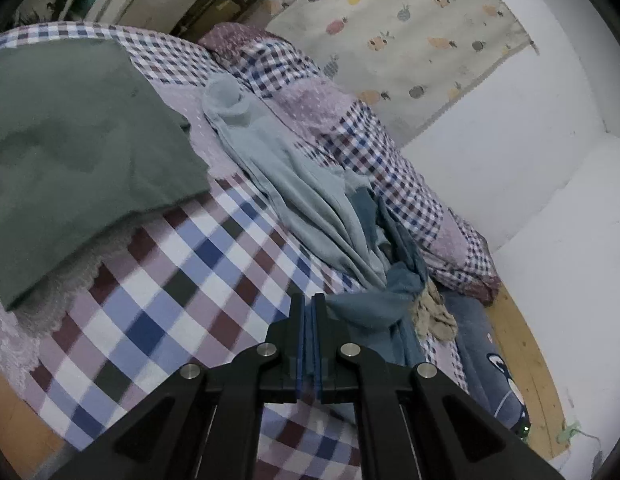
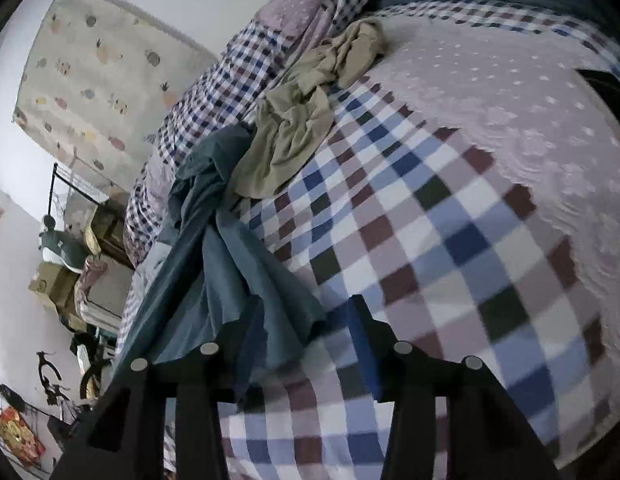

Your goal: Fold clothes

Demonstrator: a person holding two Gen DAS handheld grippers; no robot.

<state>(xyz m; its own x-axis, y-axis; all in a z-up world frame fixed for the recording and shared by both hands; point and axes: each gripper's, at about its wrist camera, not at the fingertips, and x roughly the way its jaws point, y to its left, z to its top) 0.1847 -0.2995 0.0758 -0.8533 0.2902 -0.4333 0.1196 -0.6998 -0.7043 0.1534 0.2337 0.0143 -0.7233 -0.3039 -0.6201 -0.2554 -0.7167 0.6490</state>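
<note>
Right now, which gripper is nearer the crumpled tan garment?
Probably right. The tan garment lies just beyond the open right gripper; the shut left gripper has it off to its right.

Bed (image 1: 198, 256) and room behind it
Checked cover on bed; fruit-print curtain (image 1: 409, 32) beyond it; cardboard boxes (image 2: 50, 284) near its end

The bed (image 1: 182, 280) is covered by a checked sheet in blue, white, maroon and mauve. A folded dark green garment (image 1: 70, 152) lies flat at the near left in the left wrist view. A pale blue garment (image 1: 294, 184) lies spread lengthwise along the middle, adjoining a crumpled teal garment (image 1: 389, 300) at the right. A crumpled beige garment (image 2: 306, 120) lies just beside the teal one. A checked quilt (image 1: 349, 120) lies bunched along the far side.
</note>
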